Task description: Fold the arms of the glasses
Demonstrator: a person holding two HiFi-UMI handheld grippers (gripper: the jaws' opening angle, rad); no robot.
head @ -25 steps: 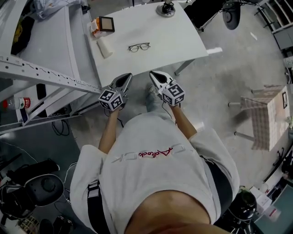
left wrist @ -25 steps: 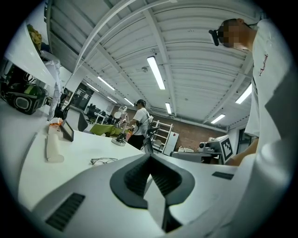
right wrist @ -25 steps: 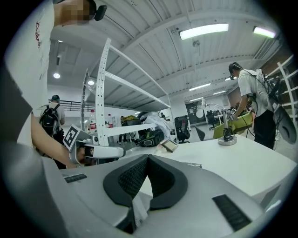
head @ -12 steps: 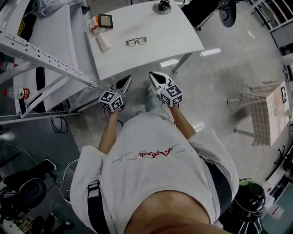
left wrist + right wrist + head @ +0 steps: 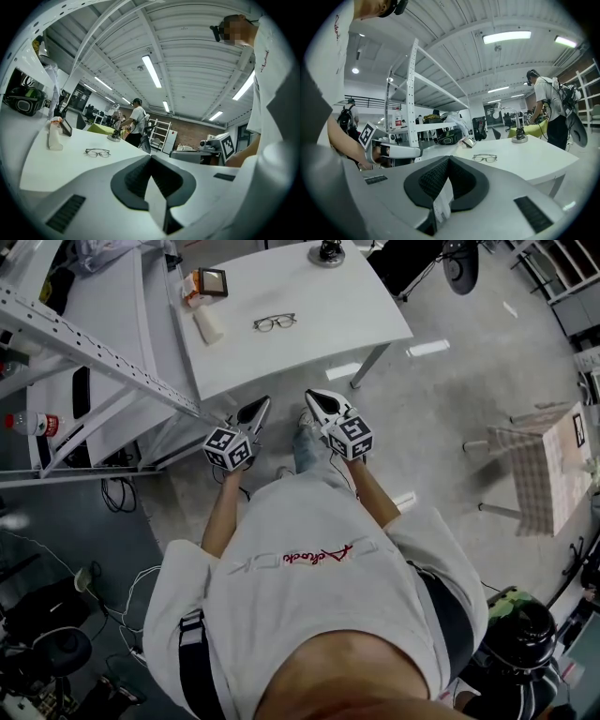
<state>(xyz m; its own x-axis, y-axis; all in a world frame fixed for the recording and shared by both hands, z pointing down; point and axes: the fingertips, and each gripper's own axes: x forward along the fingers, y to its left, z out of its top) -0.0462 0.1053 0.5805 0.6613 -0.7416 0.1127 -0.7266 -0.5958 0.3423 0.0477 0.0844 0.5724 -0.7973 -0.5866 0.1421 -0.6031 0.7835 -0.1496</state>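
The glasses (image 5: 274, 322) lie with their arms spread on the white table (image 5: 356, 315), in the upper part of the head view. My left gripper (image 5: 255, 410) and right gripper (image 5: 314, 397) are held side by side in front of the person's chest. Both hang over the floor, short of the table's near edge and well apart from the glasses. The jaws of each meet at the tips with nothing between them. The left gripper (image 5: 151, 159) sees the glasses (image 5: 97, 152) far off at its left. The right gripper (image 5: 449, 160) sees the glasses (image 5: 484, 158) ahead, slightly right.
On the table stand a white bottle (image 5: 209, 326), a small orange box with a dark screen (image 5: 208, 284) and a round stand base (image 5: 326, 252). Metal shelving (image 5: 94, 357) lies to the left and a checkered stool (image 5: 544, 474) to the right. Another person (image 5: 548, 108) stands beyond the table.
In the head view the table and glasses have slid a little up and to the left. Both grippers keep their place in front of the body, still shut.
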